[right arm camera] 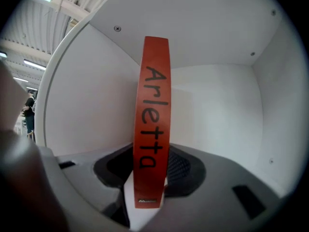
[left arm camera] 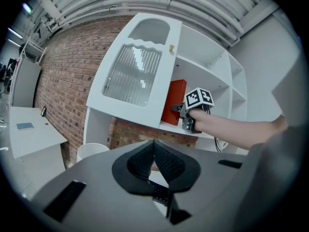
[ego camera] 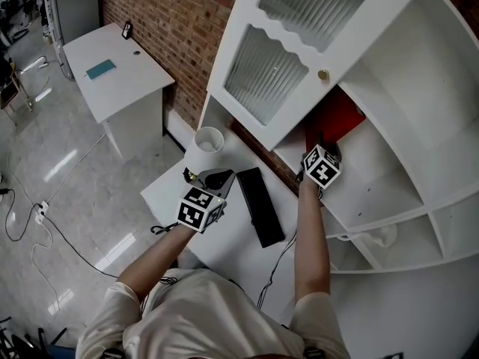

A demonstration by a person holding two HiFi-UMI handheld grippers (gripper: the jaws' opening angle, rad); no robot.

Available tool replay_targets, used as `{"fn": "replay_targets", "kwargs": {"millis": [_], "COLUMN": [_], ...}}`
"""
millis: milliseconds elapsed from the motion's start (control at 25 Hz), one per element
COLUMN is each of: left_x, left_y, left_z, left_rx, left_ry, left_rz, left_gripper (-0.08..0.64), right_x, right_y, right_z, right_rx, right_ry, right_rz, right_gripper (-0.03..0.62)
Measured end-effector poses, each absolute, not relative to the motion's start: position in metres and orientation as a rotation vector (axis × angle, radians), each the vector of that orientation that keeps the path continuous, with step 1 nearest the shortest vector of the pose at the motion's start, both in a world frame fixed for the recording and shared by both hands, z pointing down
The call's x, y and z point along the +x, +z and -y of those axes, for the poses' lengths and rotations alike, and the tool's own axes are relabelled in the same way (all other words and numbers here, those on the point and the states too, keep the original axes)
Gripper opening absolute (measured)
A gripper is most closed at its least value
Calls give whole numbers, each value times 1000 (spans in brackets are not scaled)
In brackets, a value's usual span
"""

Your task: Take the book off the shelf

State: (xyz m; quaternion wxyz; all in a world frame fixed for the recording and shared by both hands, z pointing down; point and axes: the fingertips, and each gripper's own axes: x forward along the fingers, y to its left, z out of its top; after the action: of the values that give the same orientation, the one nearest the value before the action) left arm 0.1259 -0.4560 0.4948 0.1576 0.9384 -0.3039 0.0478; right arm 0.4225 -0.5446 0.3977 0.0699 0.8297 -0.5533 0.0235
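Observation:
A red book [right arm camera: 152, 120] with black lettering down its spine stands upright, alone, in a white shelf compartment [right arm camera: 217, 105]. My right gripper [right arm camera: 152, 164] reaches into that compartment with a pad against each side of the spine's lower part. From the head view the red book [ego camera: 340, 122] shows behind the open cabinet door, with the right gripper [ego camera: 319, 148] at its near edge. In the left gripper view the same book [left arm camera: 173, 102] and right gripper [left arm camera: 182, 110] are visible. My left gripper [left arm camera: 154, 146] hovers over the white table, its pads together and empty; the left gripper [ego camera: 217, 178] is left of the keyboard.
The cabinet's glass-panelled door [ego camera: 284, 58] hangs open over the table, close to my right arm. A black keyboard [ego camera: 260, 206] lies on the white table [ego camera: 168, 189]. A white bin [ego camera: 208, 142] stands by the brick wall [ego camera: 172, 28]. Another white desk [ego camera: 112, 73] is further left.

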Motion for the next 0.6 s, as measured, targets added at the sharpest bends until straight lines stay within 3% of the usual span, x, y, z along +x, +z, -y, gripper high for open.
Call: {"fn": "replay_targets", "kwargs": {"millis": [600], "left_x": [119], "left_y": [495], "left_z": [430], "left_rx": [2725], "left_ry": [148], "left_rz": [733], "left_gripper": [-6], "right_x": [405], "right_y": [391], "right_z": [466], "right_rx": [2552], "right_ry": [48], "right_rz": [1718], "right_gripper": [158]}}
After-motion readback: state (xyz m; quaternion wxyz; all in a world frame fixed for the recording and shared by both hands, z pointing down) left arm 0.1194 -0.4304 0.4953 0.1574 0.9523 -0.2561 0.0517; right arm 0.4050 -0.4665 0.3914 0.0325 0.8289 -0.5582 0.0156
